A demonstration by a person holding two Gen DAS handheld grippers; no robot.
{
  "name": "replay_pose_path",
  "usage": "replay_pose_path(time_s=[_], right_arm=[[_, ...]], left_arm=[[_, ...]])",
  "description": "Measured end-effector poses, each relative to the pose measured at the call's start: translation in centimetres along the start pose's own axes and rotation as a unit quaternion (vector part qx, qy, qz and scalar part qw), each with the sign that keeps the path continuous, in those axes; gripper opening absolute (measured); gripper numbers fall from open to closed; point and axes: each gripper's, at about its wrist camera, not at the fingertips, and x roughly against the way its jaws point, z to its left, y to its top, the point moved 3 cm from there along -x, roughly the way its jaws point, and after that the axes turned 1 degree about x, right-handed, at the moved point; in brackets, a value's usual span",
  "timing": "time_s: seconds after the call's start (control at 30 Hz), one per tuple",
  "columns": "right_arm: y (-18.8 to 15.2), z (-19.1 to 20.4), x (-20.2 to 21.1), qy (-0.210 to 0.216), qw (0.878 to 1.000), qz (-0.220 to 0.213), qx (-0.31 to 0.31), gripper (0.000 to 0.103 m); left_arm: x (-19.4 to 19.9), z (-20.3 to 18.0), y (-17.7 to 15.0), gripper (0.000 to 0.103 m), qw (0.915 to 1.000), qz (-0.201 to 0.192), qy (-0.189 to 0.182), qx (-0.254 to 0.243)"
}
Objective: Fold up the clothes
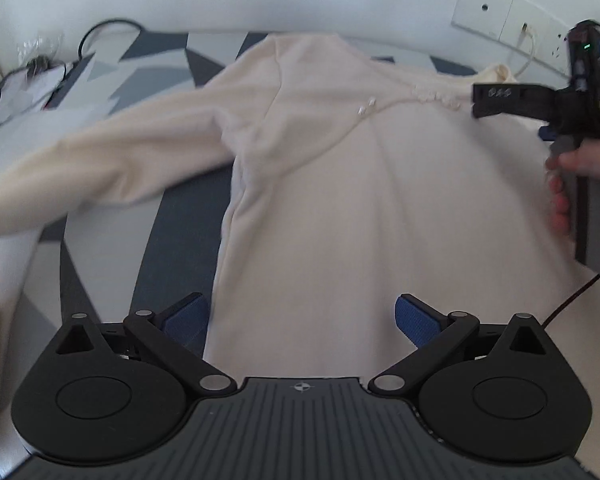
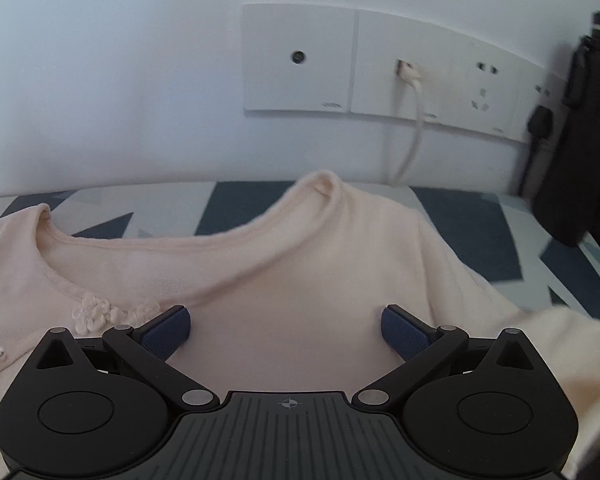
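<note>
Sweater [image 1: 340,184] lies spread beneath both wide-open tools [image 1: 302,320] [image 2: 286,330].

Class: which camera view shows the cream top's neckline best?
The right wrist view: the neckline curves across the frame, close and complete, its flower trim beside it. The left wrist view shows only a distant, blurred edge, partly behind the right gripper.

No readable text; small print on wall socket plate [image 2: 300,58] too blurred to make out.
</note>
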Motion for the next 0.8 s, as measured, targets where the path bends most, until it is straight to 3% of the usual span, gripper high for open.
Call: replay_pose_path(time_s=[0.13,0.2,0.3,0.43,0.6,0.8], right_arm=[[-4.6,-0.7,5.0,0.002,0.999,0.033,-0.026,0.102],[-7.3,-1.0,7.3,-0.014,0.998,0.053,-0.021,0.102],[-10.7,-0.9,10.9,-0.051,0.997,0.051,-0.006,0.102],[-13.4,0.7,13.7,-0.038,0.997,0.068,0.021,0.102],[-14.1,0.9,14.6,-0.034,0.992,0.116,-0.041,0.102],[-14.9,1.3,15.1,-0.032,0.992,0.119,-0.025,0.102]], left_arm=[[0.3,1.3,-0.8,0.102,1.0,0.0,0.002,-0.009],[0.2,1.5,-0.7,0.103,0.9999,-0.002,0.0,-0.014],[0.0,1.2,-0.8,0.103,0.9993,-0.007,0.008,-0.035],[0.0,1.3,-0.7,0.103,0.9993,-0.005,0.006,-0.037],[0.1,1.4,-0.8,0.103,0.9991,-0.002,0.001,-0.042],[0.1,1.5,-0.7,0.103,0.9983,0.018,-0.004,-0.056]])
